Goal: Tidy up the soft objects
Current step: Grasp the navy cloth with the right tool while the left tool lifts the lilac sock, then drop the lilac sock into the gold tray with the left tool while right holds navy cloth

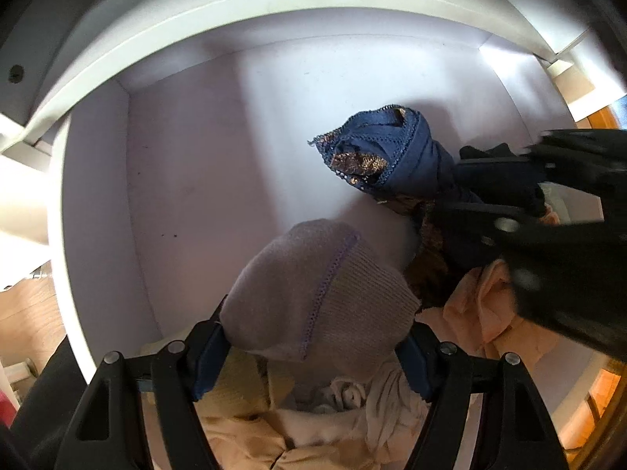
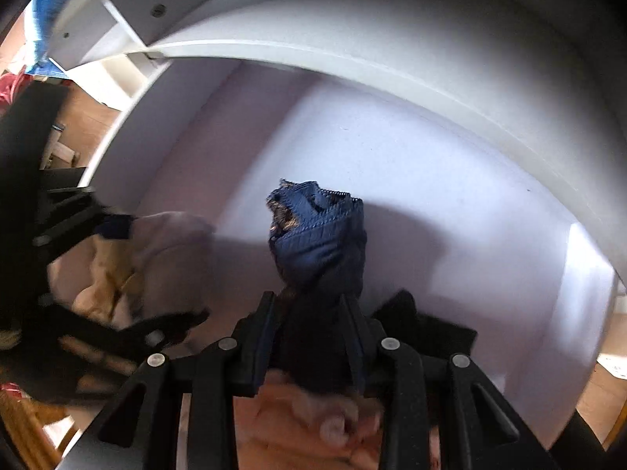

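Lilac knit, a rolled sock [image 1: 313,293], sits clamped between the blue pads [image 1: 207,352] of the left hand-held gripper [image 1: 309,356], jaws set wide around it, over the near end of a white drawer [image 1: 102,196]. Beneath it lies a heap of beige and cream clothes [image 1: 274,427]. To the right, the right hand-held gripper [image 2: 309,337], jaws narrow, pinches a navy lace-trimmed garment [image 2: 317,243], its bunched end poking out above the drawer's bare floor. Peach fabric [image 2: 298,423] lies under that gripper.
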The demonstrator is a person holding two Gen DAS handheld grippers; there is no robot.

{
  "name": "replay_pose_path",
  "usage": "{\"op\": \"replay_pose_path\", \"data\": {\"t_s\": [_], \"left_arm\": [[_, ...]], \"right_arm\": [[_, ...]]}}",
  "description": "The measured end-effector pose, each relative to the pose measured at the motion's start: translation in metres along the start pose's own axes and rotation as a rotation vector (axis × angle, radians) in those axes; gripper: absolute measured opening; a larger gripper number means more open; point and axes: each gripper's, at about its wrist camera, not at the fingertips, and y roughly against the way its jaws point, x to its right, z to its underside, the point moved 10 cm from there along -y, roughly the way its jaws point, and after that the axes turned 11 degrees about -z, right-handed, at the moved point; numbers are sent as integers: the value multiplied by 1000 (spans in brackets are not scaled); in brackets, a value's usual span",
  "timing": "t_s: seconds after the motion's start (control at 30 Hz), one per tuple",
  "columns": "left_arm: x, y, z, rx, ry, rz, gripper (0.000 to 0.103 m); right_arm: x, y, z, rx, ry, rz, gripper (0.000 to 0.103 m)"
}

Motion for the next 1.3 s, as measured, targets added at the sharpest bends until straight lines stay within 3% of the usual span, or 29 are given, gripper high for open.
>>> {"op": "replay_pose_path", "data": {"t_s": [0.27,0.47,0.6,0.87,0.93,1.1,1.3], "left_arm": [[-3,7,2,3,-2,-2,75],[-7,21,3,11,-20,-7,75],[-8,38,1,33,-25,15,75],[-11,118,0,208,-90,67,75],[-1,143,0,256,-128,51,75],[2,193,-6,326,-151,73,75],[-2,270,-45,437,-104,151,75]], "right_arm": [[21,-17,4,-46,-108,-72,33],[39,-13,14,-85,-142,7,31],[50,-11,19,-88,-183,6,31],[50,-8,19,-92,-164,10,31],[52,-8,20,-92,-162,11,31],[45,-11,26,-95,-146,18,32],[35,-10,19,-96,-140,17,32]]}}
